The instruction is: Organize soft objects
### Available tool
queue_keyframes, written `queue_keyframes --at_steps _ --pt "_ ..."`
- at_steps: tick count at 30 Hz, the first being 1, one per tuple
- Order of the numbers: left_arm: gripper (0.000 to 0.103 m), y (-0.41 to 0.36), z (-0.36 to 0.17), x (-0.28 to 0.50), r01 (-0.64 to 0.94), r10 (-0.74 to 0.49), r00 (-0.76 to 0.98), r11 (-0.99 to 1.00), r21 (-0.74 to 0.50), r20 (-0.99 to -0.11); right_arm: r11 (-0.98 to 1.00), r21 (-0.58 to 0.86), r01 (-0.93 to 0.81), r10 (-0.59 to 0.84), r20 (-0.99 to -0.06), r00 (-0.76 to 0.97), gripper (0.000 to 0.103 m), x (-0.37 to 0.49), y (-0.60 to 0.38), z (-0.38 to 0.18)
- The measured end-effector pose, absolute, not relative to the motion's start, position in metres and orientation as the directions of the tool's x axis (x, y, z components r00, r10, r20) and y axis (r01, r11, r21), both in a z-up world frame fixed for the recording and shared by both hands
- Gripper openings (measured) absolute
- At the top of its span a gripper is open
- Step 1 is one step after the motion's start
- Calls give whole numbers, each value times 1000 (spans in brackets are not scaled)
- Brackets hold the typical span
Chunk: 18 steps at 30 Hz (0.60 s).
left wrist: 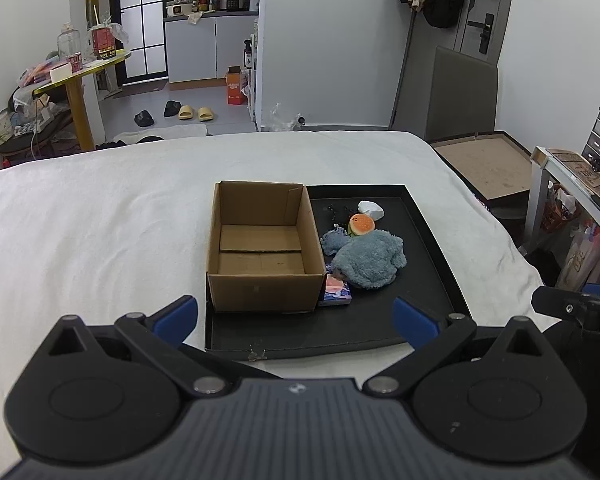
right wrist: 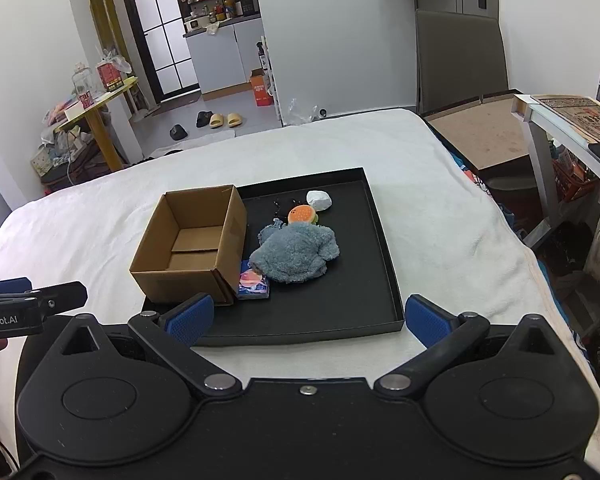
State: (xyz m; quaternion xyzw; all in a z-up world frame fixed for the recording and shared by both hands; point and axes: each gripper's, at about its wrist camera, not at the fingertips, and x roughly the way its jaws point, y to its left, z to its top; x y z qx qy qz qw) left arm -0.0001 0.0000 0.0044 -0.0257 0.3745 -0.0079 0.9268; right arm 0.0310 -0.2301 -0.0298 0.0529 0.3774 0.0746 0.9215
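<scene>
Nearest, at six o'clock: left gripper (left wrist: 295, 320) and right gripper (right wrist: 307, 320), blue fingers spread wide apart, holding nothing, poised above the near edge of a black tray (right wrist: 384, 248) on a white-covered bed (left wrist: 100, 208). Likely the very start: nothing yet packed. On the tray, at eleven o'clock, an empty cardboard box (left wrist: 260, 256). Just right of it, a small packet (left wrist: 335, 290), a grey-blue fluffy cloth (left wrist: 370, 260) partly over it, then a burger-shaped plush (left wrist: 362, 224) and a white lump (left wrist: 371, 210). Next, probably: reach forward, close on the cloth, lift over the box wall. Raised tray rim, open bed all round.
</scene>
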Motion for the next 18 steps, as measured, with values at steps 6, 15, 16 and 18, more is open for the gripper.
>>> queue_keyframes --at_steps 6,15,16,18 --pt "103 -1 5 0 0 -35 719 999 -50 -695 984 149 -98 174 -688 704 103 31 -230 -30" --pt "103 -1 5 0 2 -32 717 999 -43 -697 984 153 -86 169 -690 704 103 30 -236 -31" --pt "103 -1 5 0 2 -29 716 999 -40 -698 984 153 -86 169 -691 703 103 29 -236 -31" --pt "103 -2 5 -1 4 -28 715 999 -37 -699 984 154 -88 171 -693 701 103 29 -236 -31"
